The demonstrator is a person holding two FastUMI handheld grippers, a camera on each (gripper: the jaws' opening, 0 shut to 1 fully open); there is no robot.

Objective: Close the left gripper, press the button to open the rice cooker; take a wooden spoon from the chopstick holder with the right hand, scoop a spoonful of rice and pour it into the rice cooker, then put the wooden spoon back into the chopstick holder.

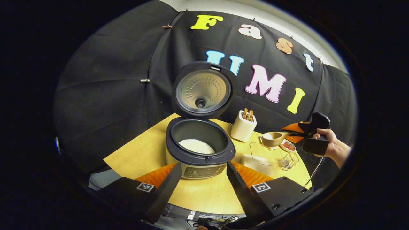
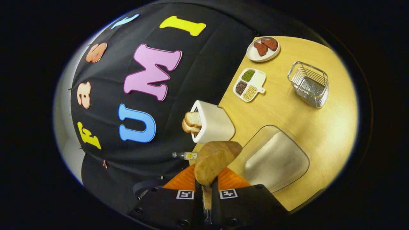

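The dark grey rice cooker with a silver front panel (image 1: 199, 150) stands on the round light wooden table (image 1: 204, 195) with its round lid (image 1: 202, 91) raised upright at the back, and a mound of white rice (image 1: 196, 147) lies in the bottom of its dark inner pot. In the left gripper view the left gripper (image 1: 200, 179) sits low in front of the cooker with its two fingers spread wide apart, one on each side of the control panel, holding nothing. To the right of the cooker stands the white rounded chopstick holder (image 1: 243, 127) with wooden handles poking out of its top, and beyond it the right gripper (image 1: 292, 132), carried by a hand (image 1: 332, 145), holds the light brown wooden spoon (image 1: 273, 138) level above a clear plastic container (image 1: 266, 155) of rice. In the right gripper view the right gripper's (image 2: 207, 187) fingers are closed on the spoon's handle, the wooden spoon's (image 2: 214, 161) bowl jutting forward just in front of the white holder (image 2: 212, 123) and beside the clear container (image 2: 274, 158). Farther across the table are a silver wire basket (image 2: 309, 83), a white divided dish of green, dark and pale grains (image 2: 249, 84), and a small white plate with reddish pieces (image 2: 263, 48).
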